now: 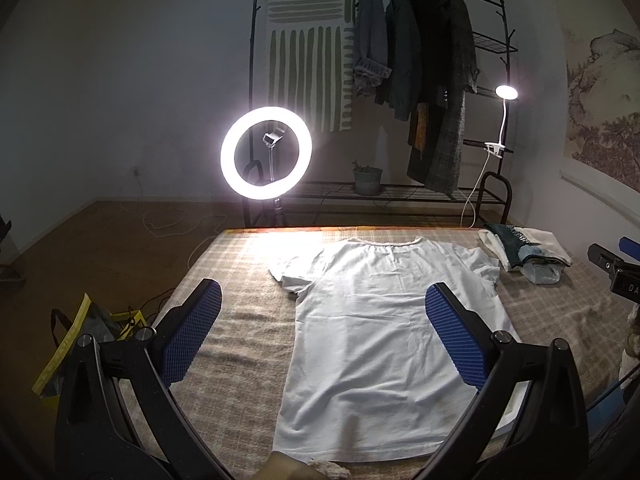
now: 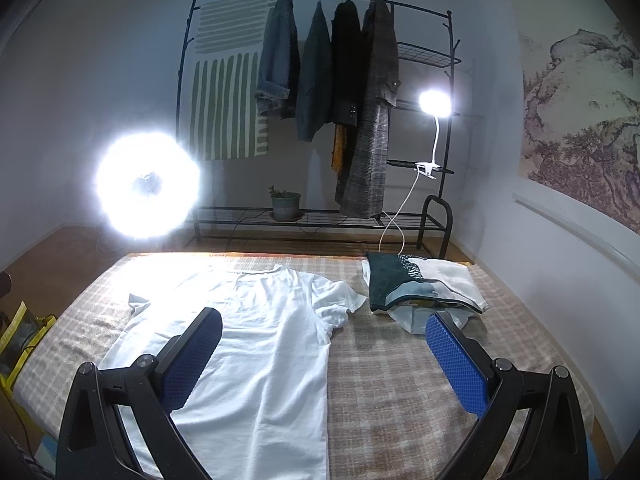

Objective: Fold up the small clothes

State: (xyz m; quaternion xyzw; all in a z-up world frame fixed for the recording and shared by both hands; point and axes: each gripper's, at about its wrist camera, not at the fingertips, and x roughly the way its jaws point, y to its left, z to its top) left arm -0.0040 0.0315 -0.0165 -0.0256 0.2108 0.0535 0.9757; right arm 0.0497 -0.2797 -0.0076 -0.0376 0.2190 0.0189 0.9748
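Nearest to me are the two claws, both held low over the near end of the bed. The left claw (image 1: 323,322) is spread wide, its blue ribbed pads (image 1: 456,340) well apart and gripping nothing; one pad hangs over the checked bedcover (image 1: 240,280), the other over the shirt's body. The right claw (image 2: 324,350) is just as wide open and empty, with its left pad above the shirt and its right pad above bare cover, just short of the folded pile.

The white T-shirt (image 1: 372,320) lies flat on the bed, spread out, neck hole at the far end towards the clothes rack (image 1: 400,80) and hem at the near end, so its long axis runs away from me. Both short sleeves stick out sideways, somewhat rumpled. In the left wrist view the near hem is partly cut off by the claw arms, and a pale, fuzzy thing at the bottom edge is too blurred to name. In the right wrist view the shirt's near left corner is hidden behind the claw.

Beyond the shirt's right sleeve sits a pile of folded clothes (image 2: 420,284), dark green and white, just beside it. The ring light (image 1: 266,153) glares at the bed's far left corner, blown out in the right wrist view. A small clip lamp (image 1: 506,92) shines from the rack.
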